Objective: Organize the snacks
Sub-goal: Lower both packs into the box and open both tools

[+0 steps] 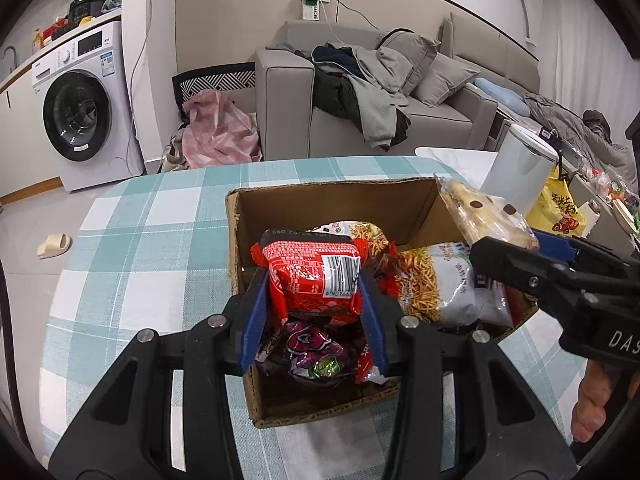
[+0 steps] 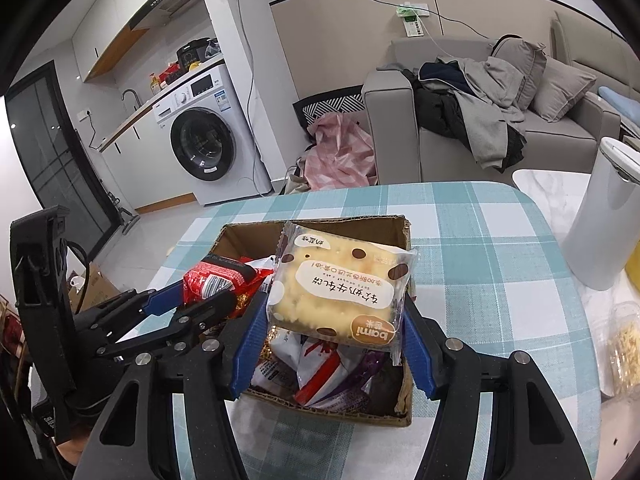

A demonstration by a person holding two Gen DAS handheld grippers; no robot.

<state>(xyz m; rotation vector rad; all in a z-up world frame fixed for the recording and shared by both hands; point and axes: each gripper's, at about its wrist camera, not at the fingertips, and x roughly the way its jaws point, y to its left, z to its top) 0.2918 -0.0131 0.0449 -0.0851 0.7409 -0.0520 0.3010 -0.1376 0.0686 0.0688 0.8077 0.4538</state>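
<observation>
Left wrist view: your left gripper point(image 1: 314, 286) is clamped on a red snack packet point(image 1: 316, 278), its blue pads pressing the packet's two sides, barcode facing the camera. You hold it above the near end of an open cardboard box point(image 1: 236, 240) that stands on a table with a teal-and-white checked cloth point(image 1: 160, 216). Under the packet, inside the box, lies a purple wrapper point(image 1: 312, 350) (its print is too crumpled to read), and further along sit two bags printed with thin fried sticks point(image 1: 436, 280). Your right gripper point(image 1: 504, 256) enters from the right edge of this view, carrying a clear-wrapped pastry point(image 1: 480, 216) over the box's right wall.

In the right wrist view the same right gripper point(image 2: 336, 312) grips that pastry point(image 2: 340, 292) between its blue pads: a pale yellow square cake in a clear bag with brown dots, a white label and a brown "bami" badge. It hangs tilted above the box point(image 2: 404, 400), over a jumble of white, red and purple wrappers point(image 2: 324, 368) inside. To the left, your left gripper point(image 2: 208, 300) holds the red packet point(image 2: 216, 280) over the box's left side, just beside the pastry.

A tall white bin point(image 2: 600, 224) stands on the neighbouring table at the right. Beyond the table you can see a washing machine point(image 2: 200, 140), a pink cloth heap point(image 2: 340, 152) on the floor, and a grey sofa point(image 2: 400, 120) piled with clothes.
</observation>
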